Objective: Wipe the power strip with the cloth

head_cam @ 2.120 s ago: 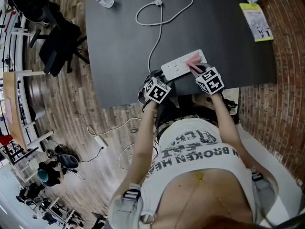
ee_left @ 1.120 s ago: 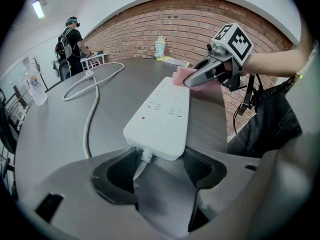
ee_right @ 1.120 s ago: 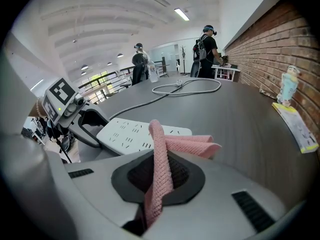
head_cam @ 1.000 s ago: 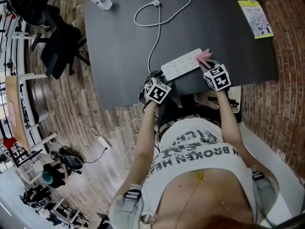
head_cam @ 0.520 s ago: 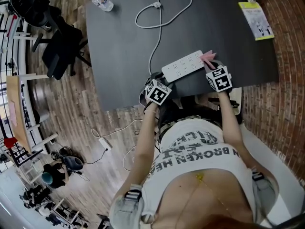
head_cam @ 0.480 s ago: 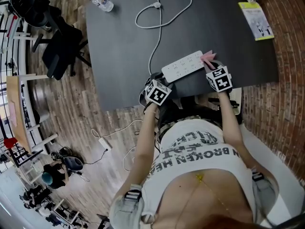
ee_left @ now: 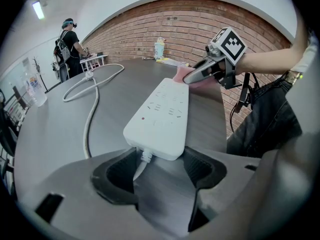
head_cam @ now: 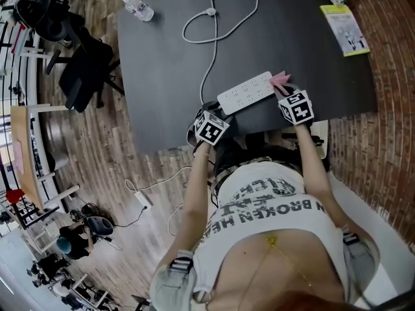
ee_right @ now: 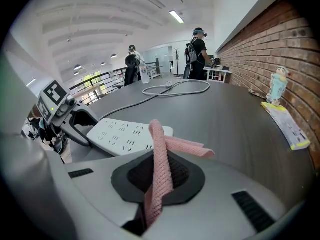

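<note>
Okay, I'm at the wiping step. My right gripper (head_cam: 284,91) has its jaws pinched tight on the pink cloth (ee_right: 160,169). One fold stands up out of the jaws and a loose tail lies flat on the dark table (head_cam: 168,57), just beside the far end of the white power strip (head_cam: 245,92). In the head view the strip lies slantwise at mid-frame, its cord (head_cam: 211,50) looping toward the top. The cloth sits at the strip's upper-right tip, at the edge rather than on the socket face.

My left gripper (ee_left: 160,171) has its jaws spread wide, and the strip's cord end sits right at their mouth. I can't tell whether the pads touch it, but I read this as bracing.

I judge the pass over the top face isn't finished. Next I want the cloth down flat on the sockets, then a drag along the strip toward the lower left, with the left jaws keeping that end from sliding.
</note>
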Available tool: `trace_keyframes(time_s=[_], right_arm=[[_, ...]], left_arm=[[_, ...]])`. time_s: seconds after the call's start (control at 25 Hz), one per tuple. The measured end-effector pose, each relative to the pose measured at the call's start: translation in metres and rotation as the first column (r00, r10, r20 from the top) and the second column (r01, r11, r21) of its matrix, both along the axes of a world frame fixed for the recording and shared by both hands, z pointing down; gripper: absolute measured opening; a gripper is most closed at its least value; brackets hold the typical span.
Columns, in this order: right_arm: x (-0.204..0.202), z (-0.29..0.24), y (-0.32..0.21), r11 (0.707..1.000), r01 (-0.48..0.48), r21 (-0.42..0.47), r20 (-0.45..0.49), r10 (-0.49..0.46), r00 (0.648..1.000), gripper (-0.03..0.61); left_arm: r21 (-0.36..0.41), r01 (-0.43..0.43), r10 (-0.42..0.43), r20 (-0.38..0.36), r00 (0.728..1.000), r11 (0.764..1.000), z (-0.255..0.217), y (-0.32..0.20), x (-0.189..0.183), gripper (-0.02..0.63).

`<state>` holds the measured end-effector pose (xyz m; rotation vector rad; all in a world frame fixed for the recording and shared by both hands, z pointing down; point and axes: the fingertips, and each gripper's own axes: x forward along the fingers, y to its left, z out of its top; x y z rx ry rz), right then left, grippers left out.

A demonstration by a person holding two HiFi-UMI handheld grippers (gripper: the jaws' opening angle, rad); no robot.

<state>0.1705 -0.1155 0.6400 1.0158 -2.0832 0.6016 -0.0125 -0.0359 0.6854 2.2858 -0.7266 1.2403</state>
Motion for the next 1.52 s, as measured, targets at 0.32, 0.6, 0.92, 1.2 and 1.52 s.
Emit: trace_keyframes(time_s=[0.32, 0.6, 0.92, 1.2, 1.52], right_arm=[[-0.015, -0.020, 0.005, 0.994, 0.099, 0.054, 0.056, -0.102, 0.993, 0.017], [-0.041, -0.054, 0.010, 0.966, 0.215, 0.144, 0.091, -0.229, 0.969, 0.017], [-0.063, -0.107, 0.024, 0.938, 0.236, 0.253, 0.187, -0.287, 0.939, 0.017], [-0.078, -0.154, 0.033, 0.918, 0.229, 0.323, 0.229, -0.311, 0.922, 0.017], [-0.087, -0.211, 0.035, 0.882, 0.208, 0.424, 0.270, -0.342, 0.900, 0.017]], left_arm=[[0.115, 0.106, -0.091, -0.130, 0.987, 0.988, -0.069, -0.013, 0.006, 0.260], [0.269, 0.172, -0.093, -0.283, 0.955, 0.948, -0.118, -0.018, 0.049, 0.060], [0.315, 0.277, -0.128, -0.423, 0.897, 0.908, -0.169, -0.017, 0.074, 0.008], [0.365, 0.329, -0.125, -0.483, 0.866, 0.871, -0.221, -0.016, 0.078, 0.008], [0.443, 0.367, -0.101, -0.518, 0.849, 0.818, -0.274, -0.017, 0.079, 0.008]])
